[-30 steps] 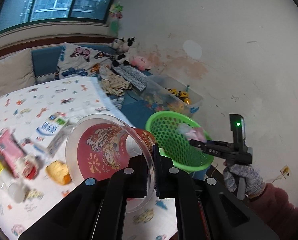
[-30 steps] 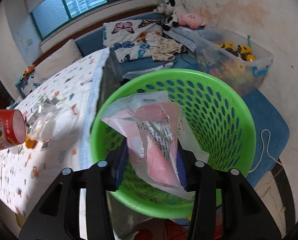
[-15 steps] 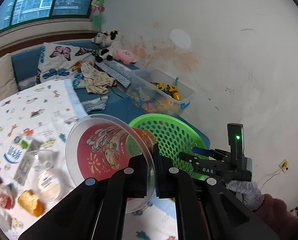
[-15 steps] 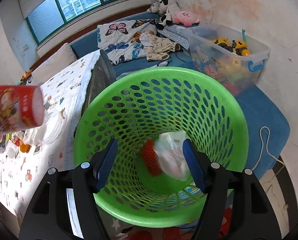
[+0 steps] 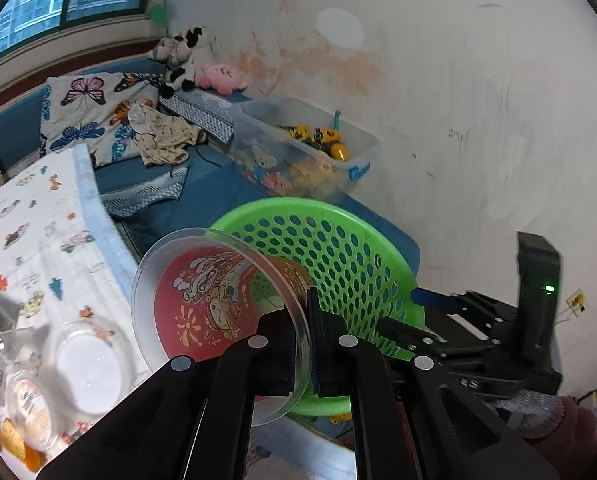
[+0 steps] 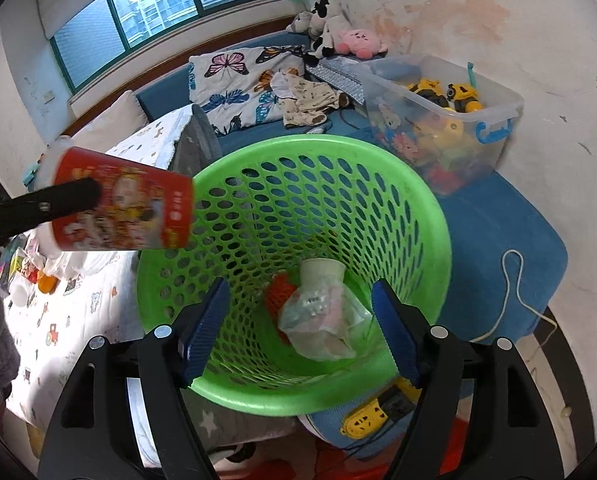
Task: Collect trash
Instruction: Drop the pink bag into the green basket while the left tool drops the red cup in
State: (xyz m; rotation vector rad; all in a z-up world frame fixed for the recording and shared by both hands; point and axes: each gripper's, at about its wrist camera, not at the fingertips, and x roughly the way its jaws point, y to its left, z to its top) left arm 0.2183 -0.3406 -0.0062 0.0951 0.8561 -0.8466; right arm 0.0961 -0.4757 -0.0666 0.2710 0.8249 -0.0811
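My left gripper [image 5: 303, 340] is shut on the rim of a red printed plastic cup [image 5: 214, 308], held on its side at the near rim of the green perforated basket [image 5: 362, 268]. The cup [image 6: 122, 210] also shows in the right wrist view, at the basket's left rim [image 6: 170, 216]. My right gripper [image 6: 298, 328] is open and empty above the basket. Inside the basket lie a clear plastic bag with pink print [image 6: 322, 324], a white paper cup [image 6: 321, 272] and a red-orange net [image 6: 278, 292].
A bed with a cartoon-print sheet [image 5: 26, 240] is to the left, with clear lidded containers [image 5: 86, 364] and wrappers on it. A clear toy bin [image 6: 442, 120] stands behind the basket by the white wall. A yellow power strip [image 6: 370, 420] and a white cord [image 6: 510, 288] lie on the floor.
My right gripper opened and dropped the plastic bag into the basket. My left gripper carried the red cup from over the bed to the basket's rim.
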